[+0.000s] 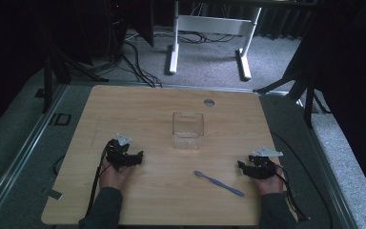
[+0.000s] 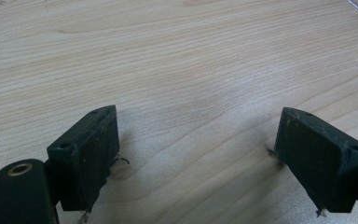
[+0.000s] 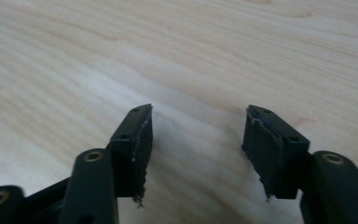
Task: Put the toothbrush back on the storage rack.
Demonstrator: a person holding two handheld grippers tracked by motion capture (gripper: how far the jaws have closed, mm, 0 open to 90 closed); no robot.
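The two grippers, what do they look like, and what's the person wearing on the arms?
Both the left gripper and right gripper are black, each topped by a grey three-cornered plate and trailing a black cable. Their blocky jaws carry brass-coloured pivot rings. The sleeves are dark grey.

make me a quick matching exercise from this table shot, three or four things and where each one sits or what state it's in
Things:
1. toothbrush
2. clear box
3. left gripper
4. right gripper

Places or states:
a. middle of the table, upright and empty
b. open, at the near right
c. lying flat between the hands, nearer the right one
d. open, at the near left

Pairs: 1-c, 2-a, 3-d, 4-b
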